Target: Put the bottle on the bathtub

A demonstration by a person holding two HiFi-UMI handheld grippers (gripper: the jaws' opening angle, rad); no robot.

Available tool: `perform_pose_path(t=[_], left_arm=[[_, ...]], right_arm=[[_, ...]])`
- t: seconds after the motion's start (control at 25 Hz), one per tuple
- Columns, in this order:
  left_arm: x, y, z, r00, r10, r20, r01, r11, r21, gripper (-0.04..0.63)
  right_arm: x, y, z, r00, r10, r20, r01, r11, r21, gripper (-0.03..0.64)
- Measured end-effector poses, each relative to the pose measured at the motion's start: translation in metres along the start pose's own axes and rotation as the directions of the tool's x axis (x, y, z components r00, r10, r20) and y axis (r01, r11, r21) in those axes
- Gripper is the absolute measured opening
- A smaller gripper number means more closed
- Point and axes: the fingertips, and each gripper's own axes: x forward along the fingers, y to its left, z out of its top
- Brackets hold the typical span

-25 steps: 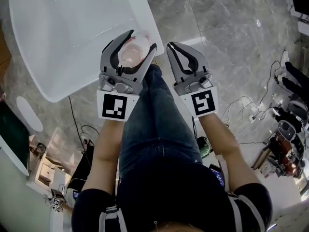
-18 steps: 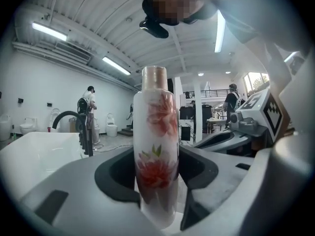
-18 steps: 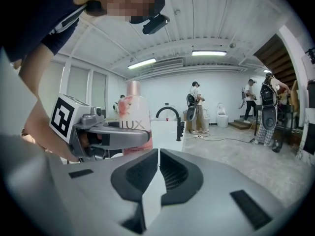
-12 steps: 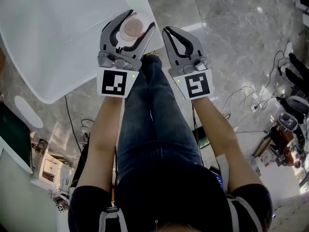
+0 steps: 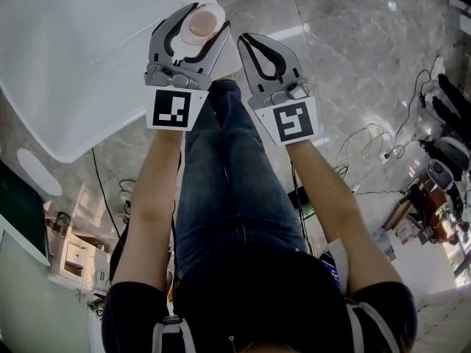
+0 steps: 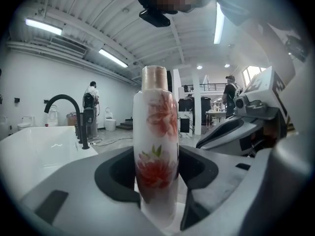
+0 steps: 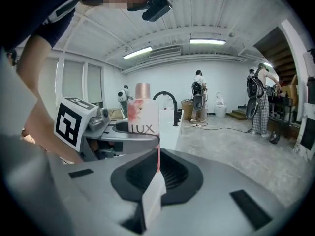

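Left gripper [image 5: 208,18] is gripping the upright white, red-flowered bottle [image 5: 204,22] over the glossy white bathtub's [image 5: 73,72] corner rim, set-down and release seemingly not yet done; right gripper [image 5: 246,40] is hovering alongside, jaws together, empty.

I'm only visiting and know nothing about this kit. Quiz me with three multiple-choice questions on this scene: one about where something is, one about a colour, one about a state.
1. Where is the white flower-printed plastic bottle?
A) between the jaws of the left tool
B) flat on the floor
C) on a shelf

2. What colour is the curved metal tap at the white bathtub?
A) gold
B) black
C) red

3. How do the jaws of the right tool stand?
A) wide apart
B) clamped on a towel
C) shut, empty

Answers:
1 A, the jaws press on its sides.
2 B, it shows black in both tool views.
3 C, the tips meet with nothing between them.
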Motion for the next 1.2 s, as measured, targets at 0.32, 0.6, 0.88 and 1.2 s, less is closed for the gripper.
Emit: perform_pose_path(t=[0.32,0.6,0.88,1.2], left_arm=[[0.016,-0.004,-0.015,1.000,-0.025,0.007,0.025,0.999,-0.022,0.239],[0.014,-0.005,-0.022,0.998,-0.056,0.028,0.056,0.998,-0.012,0.239],[0.006,-0.020,-0.029,0.992,-0.127,-0.001,0.127,0.992,0.006,0.239],[-0.008,-0.021,-0.043,0.988,-0.114,-0.106,0.103,0.989,-0.108,0.354]], right_arm=[[-0.002,0.001,-0.007,1.000,0.006,-0.017,-0.006,1.000,0.024,0.031],[-0.002,0.006,-0.008,1.000,0.003,-0.019,-0.003,0.999,0.033,0.031],[-0.009,0.010,-0.005,1.000,-0.010,-0.012,0.011,0.999,0.049,0.031],[-0.028,0.015,-0.008,0.996,-0.023,-0.084,0.030,0.996,0.080,0.031]])
